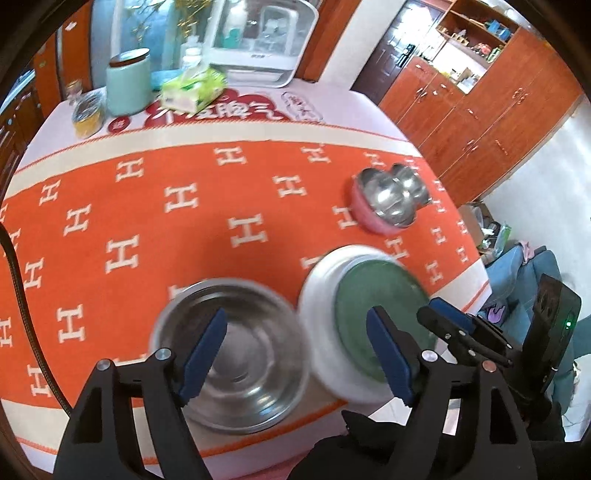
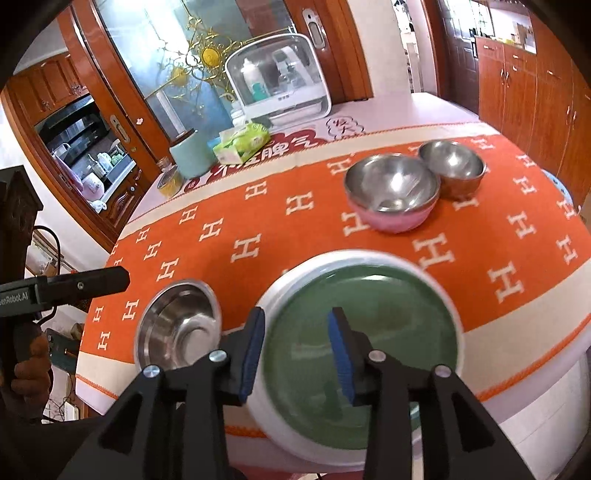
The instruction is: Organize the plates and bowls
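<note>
Plates (image 2: 364, 354) stacked at near table edge, green on white, so we bring right gripper (image 2: 297, 354) over them, jaws part-open, empty. Left gripper (image 1: 295, 360) wide, empty, w/ steel bowl (image 1: 231, 354) beneath, rdy to grab. Bowls (image 2: 413, 184) grouped far right.

A counter under an orange cloth patterned with white H shapes (image 2: 258, 221) fills the room's middle. Behind it stands a glass sliding door painted with gold flowers (image 2: 184, 66), framed in reddish wood. Glossy reddish-brown wooden cabinets (image 1: 491, 122) line the far wall, with open shelves (image 1: 476, 33) above. The floor (image 1: 546, 192) is pale.
</note>
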Action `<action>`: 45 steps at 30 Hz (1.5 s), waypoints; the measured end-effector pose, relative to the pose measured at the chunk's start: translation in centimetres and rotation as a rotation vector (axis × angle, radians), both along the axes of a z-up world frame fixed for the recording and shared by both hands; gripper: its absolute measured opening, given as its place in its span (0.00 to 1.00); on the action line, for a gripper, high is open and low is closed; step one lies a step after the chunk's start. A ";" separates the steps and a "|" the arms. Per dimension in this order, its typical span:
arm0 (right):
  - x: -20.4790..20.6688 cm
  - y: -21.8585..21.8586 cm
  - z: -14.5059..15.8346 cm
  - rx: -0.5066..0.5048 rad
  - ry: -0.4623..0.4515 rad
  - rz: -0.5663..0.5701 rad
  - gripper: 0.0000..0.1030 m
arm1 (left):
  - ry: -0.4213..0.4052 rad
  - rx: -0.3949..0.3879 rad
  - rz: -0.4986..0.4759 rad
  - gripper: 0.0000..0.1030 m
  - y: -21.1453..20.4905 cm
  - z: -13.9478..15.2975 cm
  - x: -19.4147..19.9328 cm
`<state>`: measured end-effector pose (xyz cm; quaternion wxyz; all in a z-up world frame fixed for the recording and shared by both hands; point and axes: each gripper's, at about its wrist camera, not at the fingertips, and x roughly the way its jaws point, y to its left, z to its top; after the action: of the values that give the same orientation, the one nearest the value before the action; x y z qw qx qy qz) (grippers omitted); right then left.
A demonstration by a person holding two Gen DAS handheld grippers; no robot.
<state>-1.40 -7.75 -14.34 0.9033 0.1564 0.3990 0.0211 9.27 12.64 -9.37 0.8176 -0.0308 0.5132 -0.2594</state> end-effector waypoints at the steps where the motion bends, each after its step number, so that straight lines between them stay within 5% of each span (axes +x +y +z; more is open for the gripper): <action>1: 0.0 -0.5 0.1 -0.002 -0.002 0.002 0.37 | -0.003 -0.010 -0.010 0.75 -0.7 0.1 -0.1; 19: 2.2 -11.6 0.8 -0.046 -0.048 0.136 0.48 | -0.037 -0.054 0.050 0.78 -13.0 0.6 0.1; 45: 9.2 -18.0 -1.0 0.004 -0.138 0.215 0.49 | 0.001 0.029 0.220 0.81 -20.9 -2.0 7.0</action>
<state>7.82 -25.79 -15.30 0.9208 0.1128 0.3503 0.1295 16.30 -8.27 -11.34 0.8412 -0.0750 0.5108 -0.1608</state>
